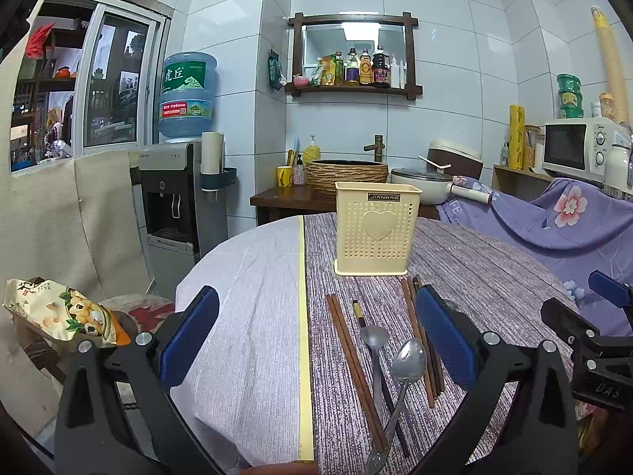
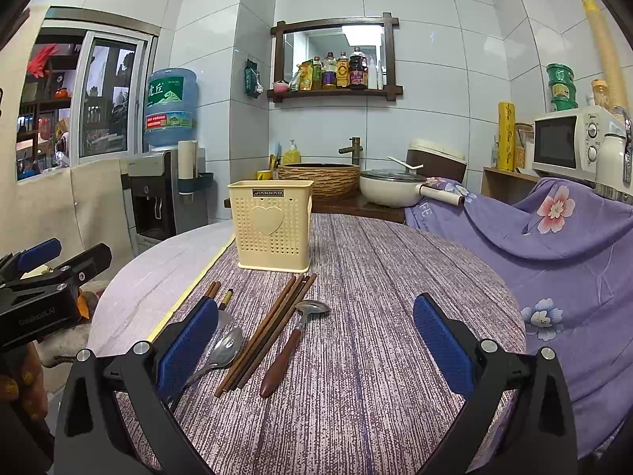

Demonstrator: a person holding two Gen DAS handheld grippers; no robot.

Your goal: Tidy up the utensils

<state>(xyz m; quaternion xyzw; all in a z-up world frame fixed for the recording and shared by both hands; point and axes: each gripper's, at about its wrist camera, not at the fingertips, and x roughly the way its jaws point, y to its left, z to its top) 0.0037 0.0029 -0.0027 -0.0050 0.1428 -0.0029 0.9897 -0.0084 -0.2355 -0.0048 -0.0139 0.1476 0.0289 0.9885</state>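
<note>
While both your left gripper (image 1: 316, 340) and right gripper (image 2: 316, 340) gape wide and empty, nothing is sorted yet; next, pinch one spoon (image 2: 290, 350) and drop it in the yellow holder (image 2: 273, 225) at the tabletop's middle.

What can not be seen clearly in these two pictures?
- Holder inside: both views, its wall hides it.
- Wooden-handled spoon: left wrist view, right finger covers it.
- Leftmost chopsticks: right wrist view, left finger hides their lower part.
- Spoon handle end: cut by the bottom edge.
</note>
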